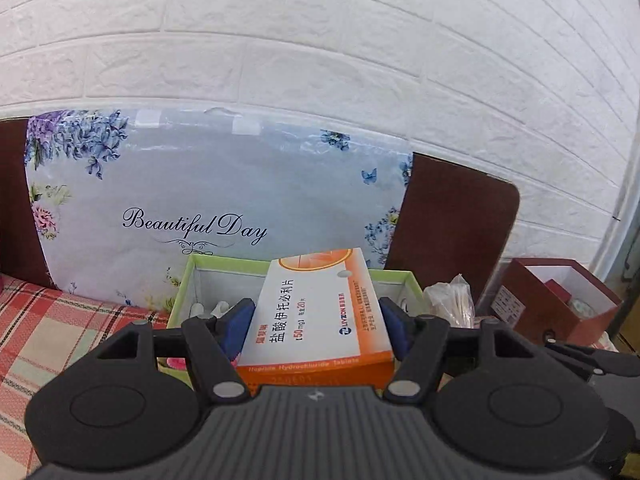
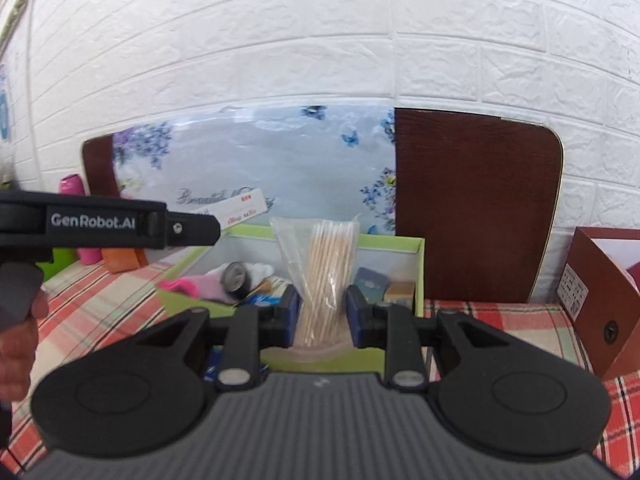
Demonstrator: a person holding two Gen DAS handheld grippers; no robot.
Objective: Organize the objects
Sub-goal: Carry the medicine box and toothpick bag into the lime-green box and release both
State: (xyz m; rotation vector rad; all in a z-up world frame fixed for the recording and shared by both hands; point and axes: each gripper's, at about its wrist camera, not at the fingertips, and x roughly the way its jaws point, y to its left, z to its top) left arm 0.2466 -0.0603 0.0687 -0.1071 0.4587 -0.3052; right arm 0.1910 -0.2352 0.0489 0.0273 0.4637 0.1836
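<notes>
- Left wrist view first, biggest stuff down: the white brick wall [image 1: 320, 40], the floral "Beautiful Day" board [image 1: 208, 200] leaning on it, then the green tray [image 1: 182, 284] on the plaid-covered counter [image 1: 52, 328], then the orange-and-white medicine box [image 1: 320, 312].
- The left gripper [image 1: 318, 316] has its jaws clamped on the long sides of that medicine box, which sits lifted over the near edge of the tray, tilted slightly up.
- In the right wrist view, the right gripper [image 2: 322, 312] has its jaws closed on a clear bag of cotton swabs [image 2: 324, 276], pinched low so the sticks fan upward, hanging over the tray's near side.
- Best guess at the step: both items are being carried out of or across the tray to get sorted, maybe toward the red-brown box [image 2: 600, 300] on the right. Not certain.
- To do it well: keep the box level so it doesn't slide out of the pads, and don't squeeze the swab bag harder, since the thin plastic could slip or the sticks bend. Keep the two grippers apart too; they're close.
- View differences: only the right wrist view shows inside the tray (a dark roll [image 2: 236, 276], pink cloth [image 2: 188, 286], small packets), the person's hand [image 2: 16, 344], and the left gripper from the side. The left view blocks all that with the box, but its print can be read.
</notes>
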